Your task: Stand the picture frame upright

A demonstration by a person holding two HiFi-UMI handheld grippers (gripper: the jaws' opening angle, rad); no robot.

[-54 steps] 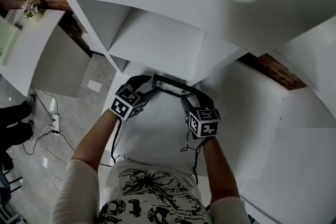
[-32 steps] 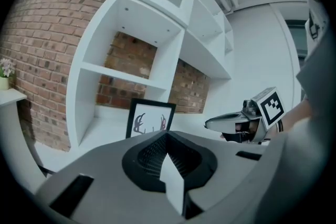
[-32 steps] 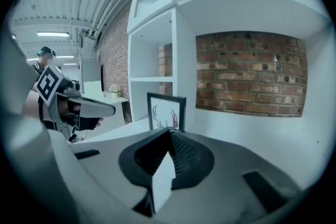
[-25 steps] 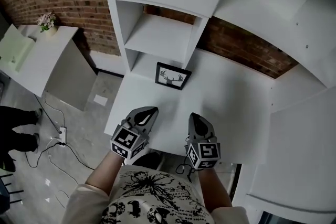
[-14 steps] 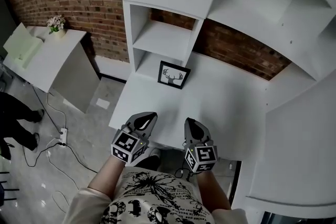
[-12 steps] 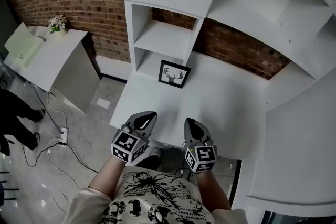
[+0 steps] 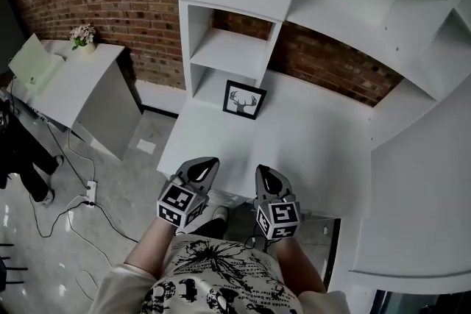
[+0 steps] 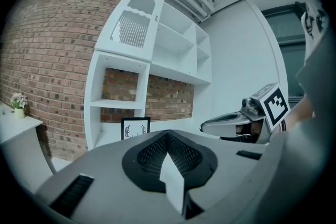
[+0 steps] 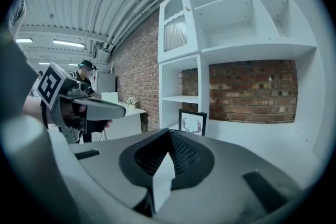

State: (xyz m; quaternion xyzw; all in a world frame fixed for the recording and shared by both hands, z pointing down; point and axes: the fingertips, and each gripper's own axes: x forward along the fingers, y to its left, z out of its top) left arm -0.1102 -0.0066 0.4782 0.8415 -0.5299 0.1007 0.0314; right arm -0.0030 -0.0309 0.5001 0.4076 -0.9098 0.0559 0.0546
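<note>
Black-edged picture frame stands upright at the desk's rear left corner, beside the shelf unit. Left gripper and right gripper jaws are fully closed and empty, near the front edge.

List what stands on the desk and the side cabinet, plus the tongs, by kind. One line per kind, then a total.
picture frame: 1
tongs: 2, the left tongs and the right tongs
flower pot: 1
Total: 4
</note>
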